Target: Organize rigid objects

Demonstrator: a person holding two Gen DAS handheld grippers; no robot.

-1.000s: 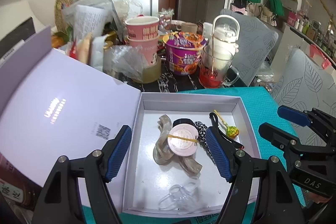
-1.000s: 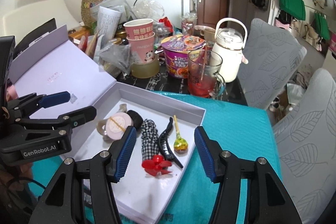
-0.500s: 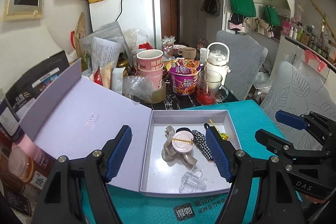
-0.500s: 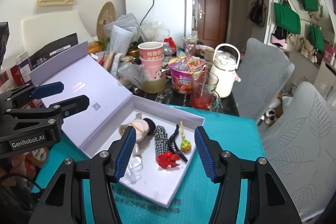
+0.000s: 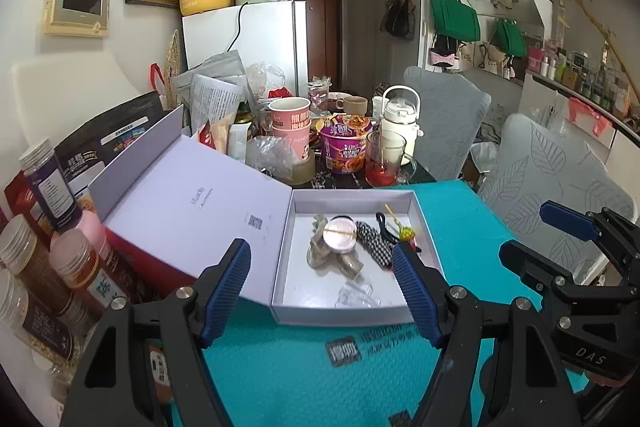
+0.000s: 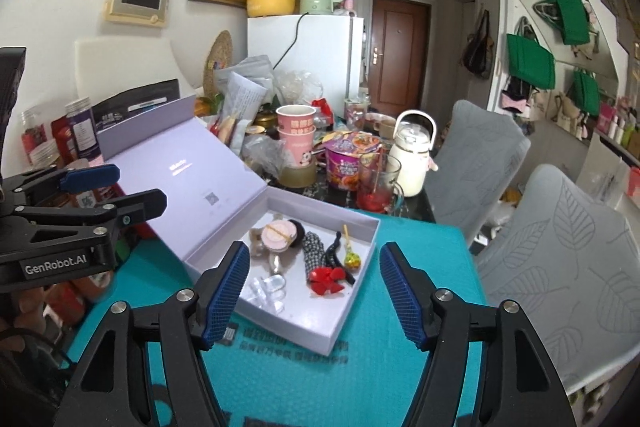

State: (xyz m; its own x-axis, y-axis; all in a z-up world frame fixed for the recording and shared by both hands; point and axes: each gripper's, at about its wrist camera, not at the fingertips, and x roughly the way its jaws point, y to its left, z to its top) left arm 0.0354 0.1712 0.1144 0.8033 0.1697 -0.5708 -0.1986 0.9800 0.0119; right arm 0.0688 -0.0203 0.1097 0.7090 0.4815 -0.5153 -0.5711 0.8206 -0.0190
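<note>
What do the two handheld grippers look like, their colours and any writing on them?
Both are black plastic clamp-style frames with silver screws and two fingers faced in ribbed blue pads. The left gripper shows white "GenRobot.AI" lettering on its side in the right wrist view; the right gripper shows "DAS" on its side in the left wrist view. No sleeves show.

Open lavender box (image 6: 362,241) holds hair clips (image 6: 334,253) and compact (image 6: 276,235).

Box (image 6: 352,315) was pale lilac on a teal mat (image 6: 400,379). Inside it lay a black-and-white checked scrunchie (image 6: 313,247), a red bow (image 6: 327,275) and a pink round compact (image 6: 277,237). Fingers (image 6: 227,287) had blue ribbed pads.
</note>
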